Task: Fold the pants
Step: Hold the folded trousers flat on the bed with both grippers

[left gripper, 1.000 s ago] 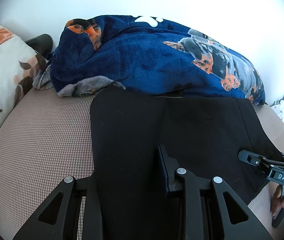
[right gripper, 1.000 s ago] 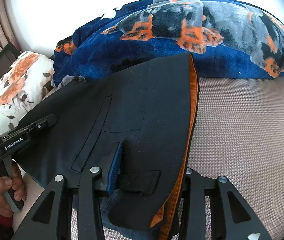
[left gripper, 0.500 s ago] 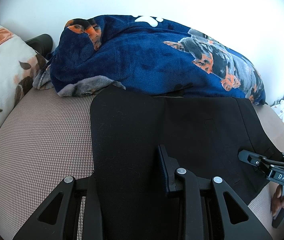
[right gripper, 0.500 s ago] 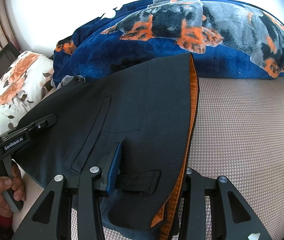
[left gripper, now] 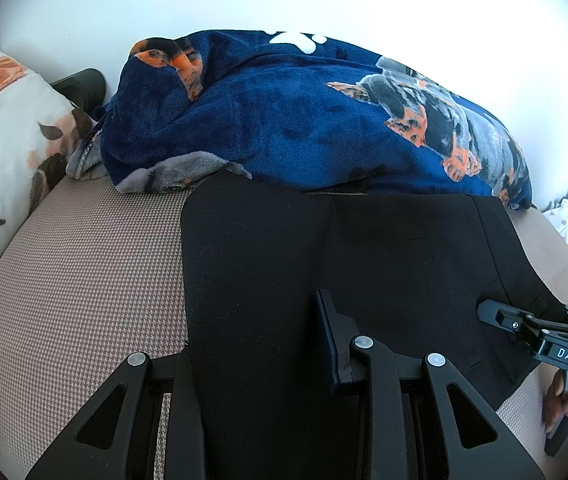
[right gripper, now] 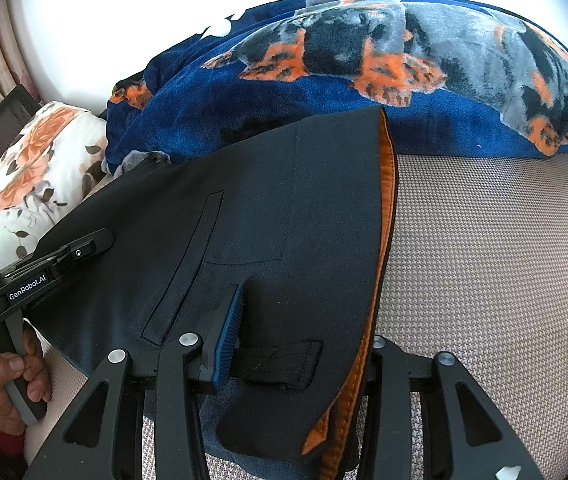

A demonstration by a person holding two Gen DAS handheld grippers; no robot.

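Black pants lie flat on a beige houndstooth bed sheet. In the left wrist view my left gripper is shut on the near edge of the pants. Cloth fills the gap between its fingers and hides the left one. In the right wrist view my right gripper is shut on the waistband end of the pants, by a belt loop. The orange waistband lining shows along the right edge and covers the right finger. Each view also shows the other gripper, the right gripper and the left gripper, at the pants' near edge.
A dark blue dog-print blanket is heaped along the wall behind the pants, also in the right wrist view. A floral pillow lies at the left. Bare sheet stretches to the right of the waistband. A person's hand grips the left handle.
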